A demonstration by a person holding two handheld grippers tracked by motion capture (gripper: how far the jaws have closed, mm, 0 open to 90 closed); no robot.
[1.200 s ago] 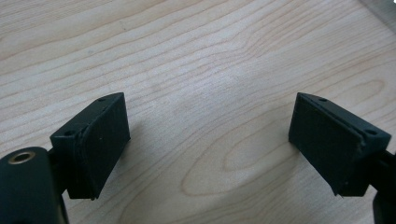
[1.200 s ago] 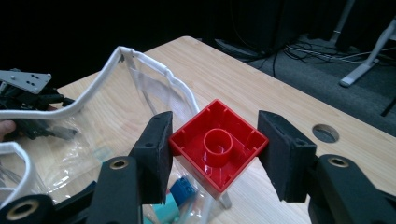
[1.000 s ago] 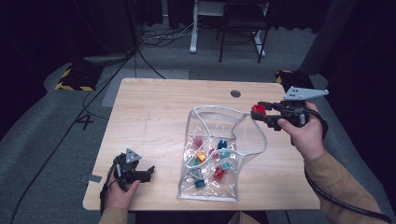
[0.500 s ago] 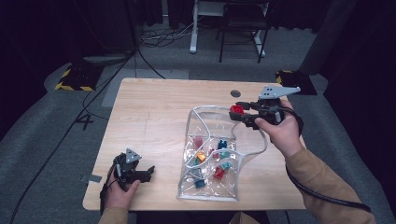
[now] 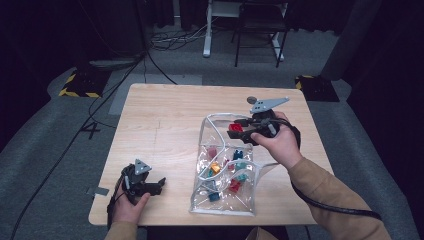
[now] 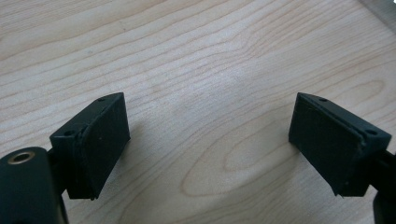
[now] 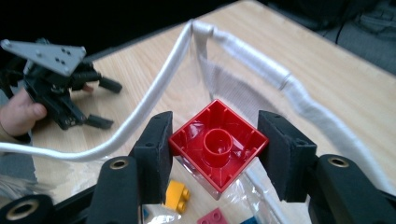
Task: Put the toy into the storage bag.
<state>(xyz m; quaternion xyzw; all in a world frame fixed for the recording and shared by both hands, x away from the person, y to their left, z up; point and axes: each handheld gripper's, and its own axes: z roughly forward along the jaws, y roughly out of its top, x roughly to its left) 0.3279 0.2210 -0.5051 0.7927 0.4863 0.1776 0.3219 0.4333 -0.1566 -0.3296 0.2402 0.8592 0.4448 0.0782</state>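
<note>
Clamped in the right hand-held gripper [image 7: 215,154], red brick [image 7: 218,142] shows its hollow underside.

red block [image 7: 218,142] | hollow side up | above clear bag [image 5: 222,192] mouth

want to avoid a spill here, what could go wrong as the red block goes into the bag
1. The red block is gripped corner to corner in the right gripper, so it may twist or slip out before it is over the opening.
2. The white cord rim of the clear bag arches close to the gripper and could snag it or deflect the block onto the table.
3. The left gripper rests open, away from the bag, so the soft bag is unsteadied and may shift.
</note>
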